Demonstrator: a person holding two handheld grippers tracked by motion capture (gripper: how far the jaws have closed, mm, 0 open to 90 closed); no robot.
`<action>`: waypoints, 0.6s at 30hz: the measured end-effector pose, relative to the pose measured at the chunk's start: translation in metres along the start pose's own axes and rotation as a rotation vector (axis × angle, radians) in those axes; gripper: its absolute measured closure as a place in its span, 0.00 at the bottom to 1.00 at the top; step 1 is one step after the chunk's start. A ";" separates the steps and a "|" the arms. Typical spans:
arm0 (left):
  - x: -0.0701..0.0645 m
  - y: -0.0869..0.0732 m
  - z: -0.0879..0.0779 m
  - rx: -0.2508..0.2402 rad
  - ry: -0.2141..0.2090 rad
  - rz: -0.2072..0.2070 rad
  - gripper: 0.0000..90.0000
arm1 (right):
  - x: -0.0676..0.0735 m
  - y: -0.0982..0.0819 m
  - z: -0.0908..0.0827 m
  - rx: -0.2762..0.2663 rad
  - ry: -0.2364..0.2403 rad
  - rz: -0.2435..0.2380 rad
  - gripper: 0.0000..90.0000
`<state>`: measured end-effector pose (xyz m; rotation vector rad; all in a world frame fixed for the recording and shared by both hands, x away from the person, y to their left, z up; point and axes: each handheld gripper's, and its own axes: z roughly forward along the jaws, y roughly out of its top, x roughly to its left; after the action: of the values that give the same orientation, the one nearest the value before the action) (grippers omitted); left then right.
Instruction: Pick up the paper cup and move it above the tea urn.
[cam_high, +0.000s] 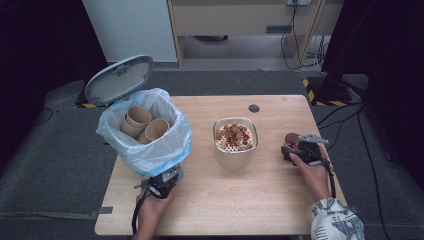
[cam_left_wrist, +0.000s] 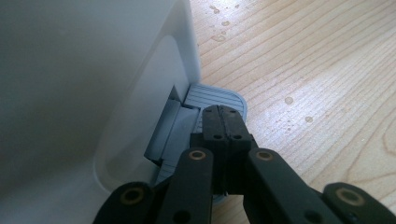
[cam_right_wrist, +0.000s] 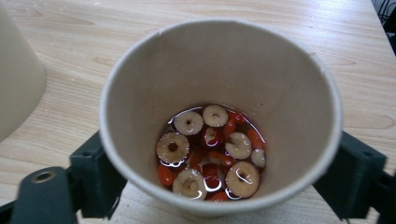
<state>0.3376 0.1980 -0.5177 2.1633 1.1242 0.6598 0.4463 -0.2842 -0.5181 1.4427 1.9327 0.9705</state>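
A brown paper cup (cam_right_wrist: 224, 65) holds a little liquid with red berries and sliced rings (cam_right_wrist: 210, 149). My right gripper (cam_right_wrist: 222, 186) has its black jaws against both sides of the cup wall. From above, the cup (cam_high: 291, 141) stands near the table's right edge inside that gripper (cam_high: 295, 150). My left gripper (cam_left_wrist: 223, 112) is shut, its tips resting on the grey ribbed pedal (cam_left_wrist: 212, 95) at the foot of the white bin (cam_left_wrist: 84, 84). The bin's lid (cam_high: 119, 79) stands raised.
The bin's blue-white bag (cam_high: 150, 150) holds used paper cups (cam_high: 138, 116). A pale container (cam_high: 232, 159) with a perforated insert of similar fruit pieces (cam_high: 234, 136) stands mid-table. Drops dot the wooden table (cam_high: 240, 200). A dark hole (cam_high: 254, 108) marks the far edge.
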 end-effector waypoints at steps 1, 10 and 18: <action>0.000 0.000 0.000 0.000 0.000 0.000 0.99 | 0.000 0.000 0.001 -0.006 -0.001 -0.003 0.20; 0.000 0.000 0.000 0.000 -0.002 0.000 0.99 | 0.004 0.000 0.003 -0.047 -0.007 -0.030 0.33; 0.000 0.000 0.000 -0.001 -0.001 0.000 0.99 | 0.006 0.016 -0.014 -0.080 0.016 -0.079 0.36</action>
<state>0.3377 0.1981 -0.5177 2.1625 1.1236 0.6586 0.4433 -0.2793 -0.4974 1.3082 1.9250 1.0140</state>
